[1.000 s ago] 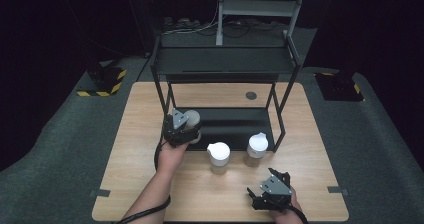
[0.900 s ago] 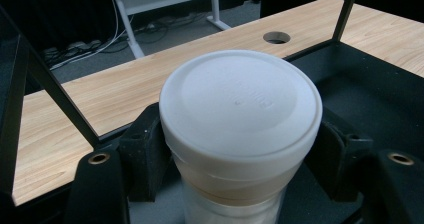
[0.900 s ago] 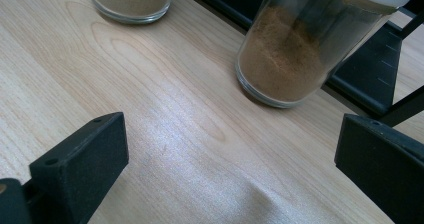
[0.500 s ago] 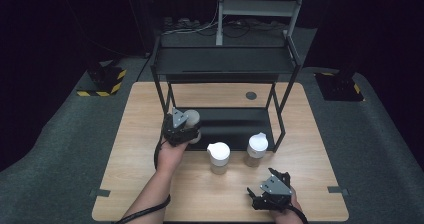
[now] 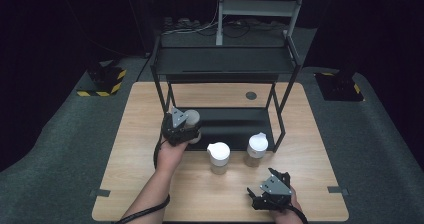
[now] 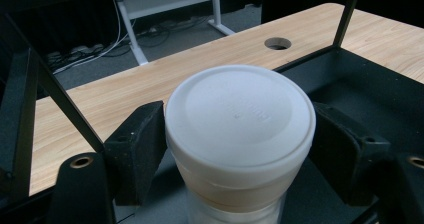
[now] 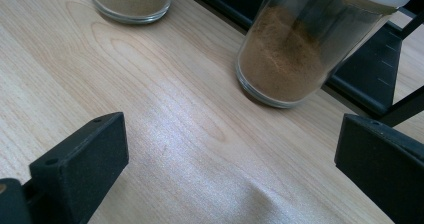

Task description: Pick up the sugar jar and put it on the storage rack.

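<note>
Because the glass spice jar (image 6: 240, 109) on the black rack's (image 5: 225, 64) low shelf is hard, slippery and breakable, hold it gently below its lid. The left gripper (image 6: 243, 146) has just been opening its jaws, with the jar between them.

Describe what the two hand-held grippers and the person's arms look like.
Both are black. The left hand-held gripper and the right hand-held gripper each carry a grey three-cornered plate on top, with thick, blocky black pads. A black cable trails along the left forearm. No sleeves show.
</note>
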